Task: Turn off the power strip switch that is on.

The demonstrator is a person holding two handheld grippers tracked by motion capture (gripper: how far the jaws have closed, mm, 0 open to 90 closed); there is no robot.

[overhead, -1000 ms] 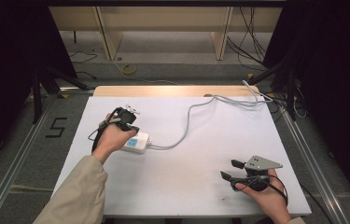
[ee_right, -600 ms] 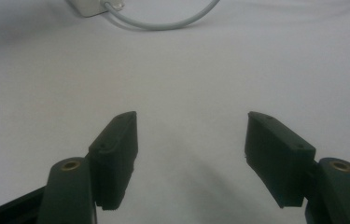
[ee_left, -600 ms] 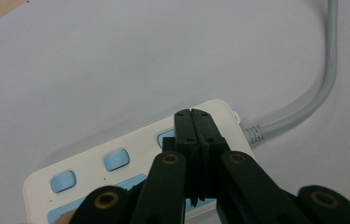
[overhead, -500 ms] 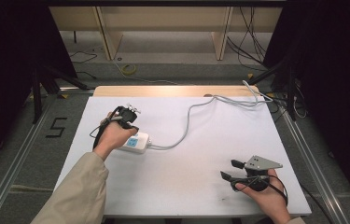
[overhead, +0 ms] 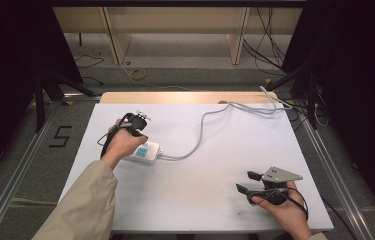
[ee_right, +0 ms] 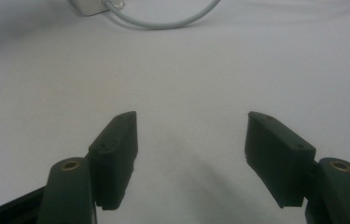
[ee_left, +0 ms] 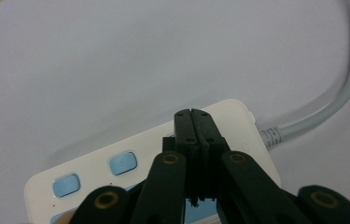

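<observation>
A white power strip (overhead: 146,153) with blue switches lies on the white table (overhead: 215,195), left of the middle. Its grey cable (overhead: 201,131) curls away to the far right edge. My left gripper (overhead: 136,125) is held in a hand just above the strip's near-left part. In the left gripper view its jaws are pressed together, tips (ee_left: 194,114) over the power strip (ee_left: 93,161) near the end where the cable (ee_left: 345,79) leaves. Nothing shows between the pads. My right gripper (overhead: 245,181) rests low at the front right, open, with bare table between its jaws (ee_right: 191,135).
The strip's cable (ee_right: 163,23) loops across the top of the right gripper view. A wooden strip (overhead: 185,97) borders the table's far edge, with loose cables (overhead: 275,107) at the far right corner. Dark floor and metal rails surround the table.
</observation>
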